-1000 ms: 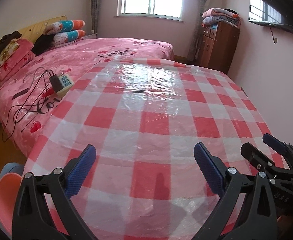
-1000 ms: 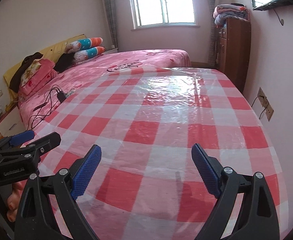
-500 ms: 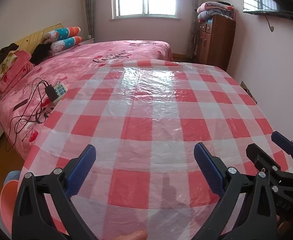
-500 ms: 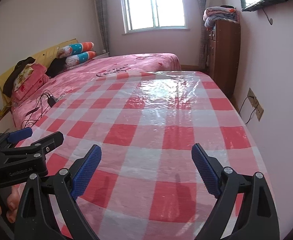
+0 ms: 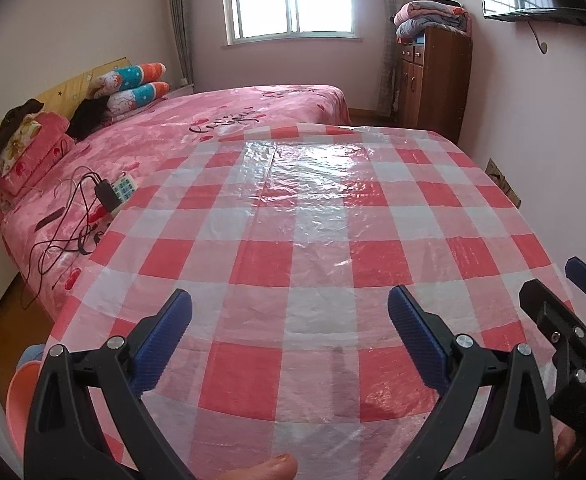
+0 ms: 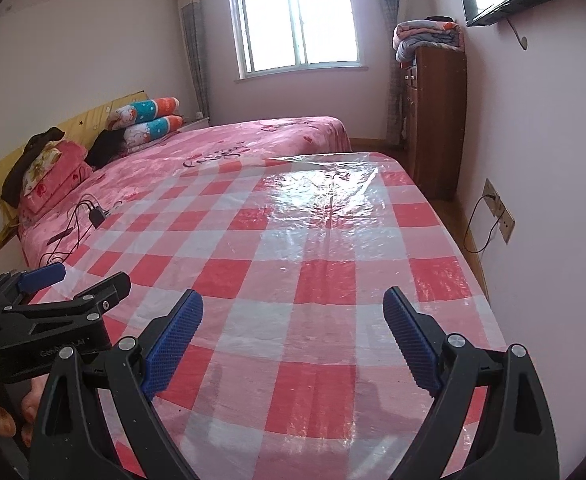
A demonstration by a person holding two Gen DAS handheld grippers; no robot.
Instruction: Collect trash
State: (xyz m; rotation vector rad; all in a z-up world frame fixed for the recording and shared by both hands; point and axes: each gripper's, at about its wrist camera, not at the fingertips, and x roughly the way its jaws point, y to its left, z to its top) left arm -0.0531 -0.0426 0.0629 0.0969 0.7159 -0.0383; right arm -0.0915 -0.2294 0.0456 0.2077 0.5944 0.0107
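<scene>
— Left wrist view, inspector: what did the left claw have in front of it?

— Only the checked plastic cloth over the surface. Its blue pads stood wide apart with nothing between them. I saw no wrapper, scrap or bin anywhere on that cloth.

— And the right claw?

— Spread just as wide, and empty. It hung over the near edge of the same cloth, with the left claw just beside it on its left, both pointing towards the window.

— So where did the trash lie from either claw?

— I could not tell. No trash showed in either view. The only loose things were a charger with its tangle of cables on the pink bed, off to the left and beyond the cloth's edge, and I would not class those as trash.

— Which hand was nearer to that side?

— The left, by my judgement, since the bed lay to its own side. An orange basin sat low at the left, by the floor. Whether it was meant to take the trash, I could not say.
</scene>
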